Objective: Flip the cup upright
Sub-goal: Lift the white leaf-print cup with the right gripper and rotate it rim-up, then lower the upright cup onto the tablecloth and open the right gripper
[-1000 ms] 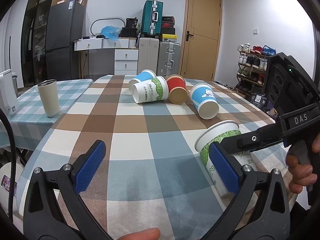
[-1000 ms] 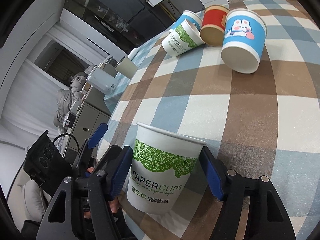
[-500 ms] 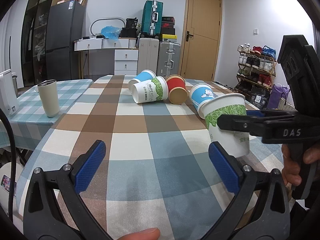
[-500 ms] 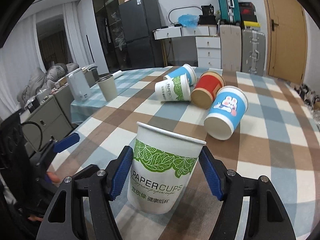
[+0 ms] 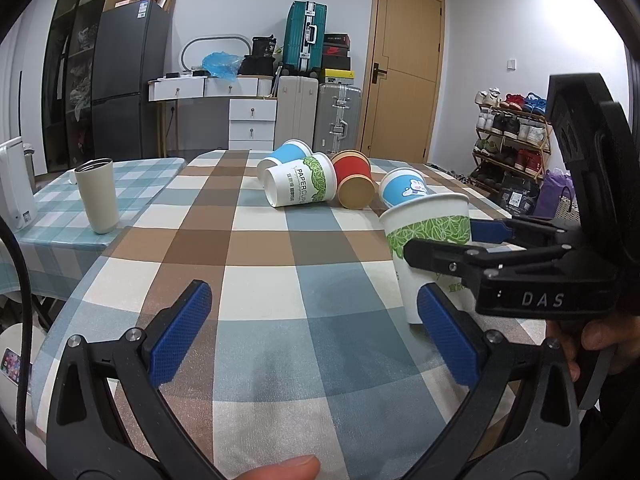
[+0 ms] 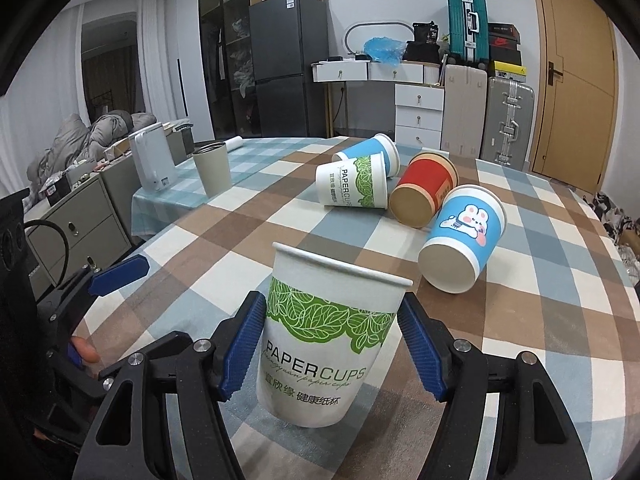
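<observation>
My right gripper (image 6: 332, 344) is shut on a white paper cup with a green leaf band (image 6: 324, 332). The cup stands upright, mouth up, its base at the checked tablecloth (image 6: 520, 320). In the left wrist view the same cup (image 5: 428, 240) is at the right, clamped between the right gripper's blue pads. My left gripper (image 5: 316, 336) is open and empty over the cloth, left of the cup.
Several cups lie on their sides further back: a white leaf cup (image 6: 352, 184), a blue cup (image 6: 368, 152), a red cup (image 6: 424, 188) and a blue rabbit cup (image 6: 464, 240). A beige tumbler (image 5: 96, 196) and a white appliance (image 6: 152, 160) stand on the left side table.
My right gripper has turned the leaf cup from tilted to upright and lowered it toward the cloth near the table's right front. The left gripper has not moved.
</observation>
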